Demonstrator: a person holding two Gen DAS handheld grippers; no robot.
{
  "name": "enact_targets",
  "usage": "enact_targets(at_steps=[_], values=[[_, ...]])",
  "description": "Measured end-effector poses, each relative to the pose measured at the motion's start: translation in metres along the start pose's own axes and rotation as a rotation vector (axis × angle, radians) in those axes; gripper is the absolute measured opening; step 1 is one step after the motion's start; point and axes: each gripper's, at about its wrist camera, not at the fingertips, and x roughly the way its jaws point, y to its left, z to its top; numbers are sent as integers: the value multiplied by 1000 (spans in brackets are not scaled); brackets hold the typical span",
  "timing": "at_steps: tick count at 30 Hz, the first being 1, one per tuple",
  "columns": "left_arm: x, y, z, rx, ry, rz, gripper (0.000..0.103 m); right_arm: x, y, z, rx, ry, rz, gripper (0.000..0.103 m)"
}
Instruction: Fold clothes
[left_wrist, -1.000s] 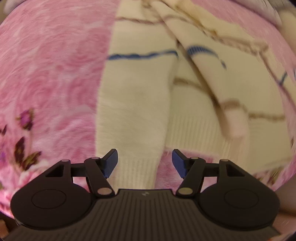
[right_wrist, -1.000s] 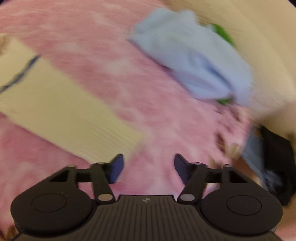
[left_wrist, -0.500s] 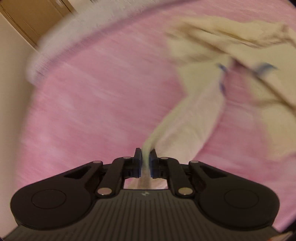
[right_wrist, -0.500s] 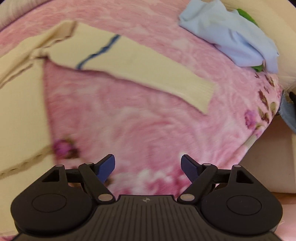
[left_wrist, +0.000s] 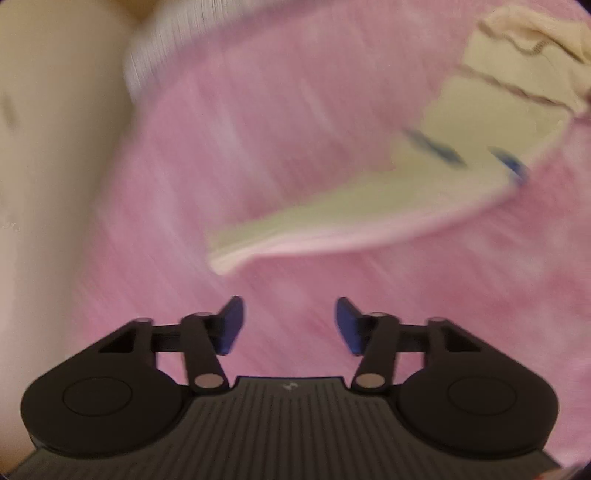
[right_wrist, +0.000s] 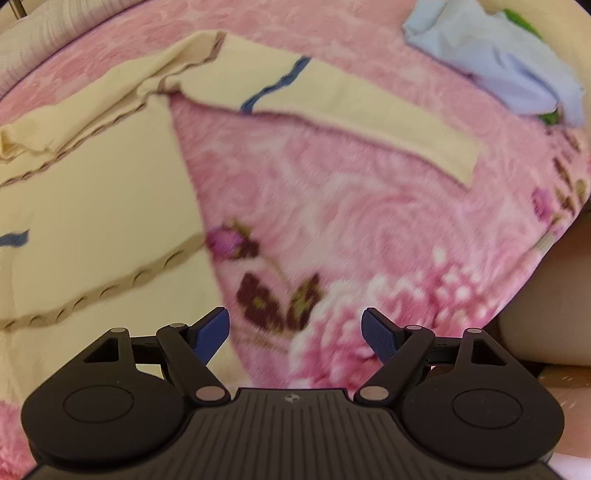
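Observation:
A cream knit sweater with brown and blue stripes lies on the pink bed cover. In the left wrist view one sleeve (left_wrist: 369, 206) stretches out flat toward my left gripper (left_wrist: 288, 325), which is open and empty just short of the cuff. In the right wrist view the sweater body (right_wrist: 96, 206) lies at left and the other sleeve (right_wrist: 351, 107) stretches to the right. My right gripper (right_wrist: 295, 332) is open and empty over the cover, right of the body's hem.
The pink floral bed cover (right_wrist: 351, 221) fills both views. A light blue garment (right_wrist: 498, 62) with a bit of green lies at the far right. A pale striped pillow (left_wrist: 155, 48) and wall sit at the left. The bed edge drops off at right.
My left gripper was shut on the sleeve cuff half a second ago; it has opened and let the sleeve drop flat. My right gripper drifted nearer the sweater hem, staying open.

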Motion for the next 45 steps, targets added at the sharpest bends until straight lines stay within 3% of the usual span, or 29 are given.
enact_targets(at_steps=[4,5,8,13,17,18,20,21,23,25,28,30,34,39,42,43,45], values=[[-12,-38,-51,-307,100,-546,44,5,-6,-13,43,16,125,81],[-16,-56,-60,-343,117,-644,44,7,-7,-15,63,20,156,81],[-24,-107,-70,-337,126,-783,44,13,-11,-22,137,36,254,78],[-13,-152,-66,-362,121,-787,48,27,-16,-30,201,52,340,70],[-9,-167,-65,-368,103,-808,56,43,-13,-35,239,51,361,72],[-8,-169,-65,-373,104,-823,40,44,-10,-36,234,42,360,67],[-6,-172,-65,-384,111,-858,5,42,0,-34,145,53,377,25],[-4,-173,-66,-393,123,-882,5,40,5,-33,103,59,387,11],[-17,-175,-67,-352,94,-899,5,33,9,-31,57,65,406,10],[-42,-166,-65,-305,15,-878,4,18,1,-25,32,23,397,9],[-87,-121,-72,-329,-102,-828,4,-8,-22,-17,35,-39,419,6],[-111,-94,-84,-317,-136,-768,4,-23,-34,-14,29,-66,440,5],[-110,-87,-121,-273,-61,-694,4,-16,-31,-19,-20,-21,399,5],[-73,-124,-147,-181,98,-590,5,31,-14,-34,-41,151,229,9],[-79,-135,-138,-70,140,-525,11,20,-9,-31,-86,152,137,42],[-86,-137,-131,-14,144,-487,11,15,-8,-28,-100,144,96,46],[-102,-132,-118,62,98,-426,11,3,-6,-21,-99,98,79,46]])
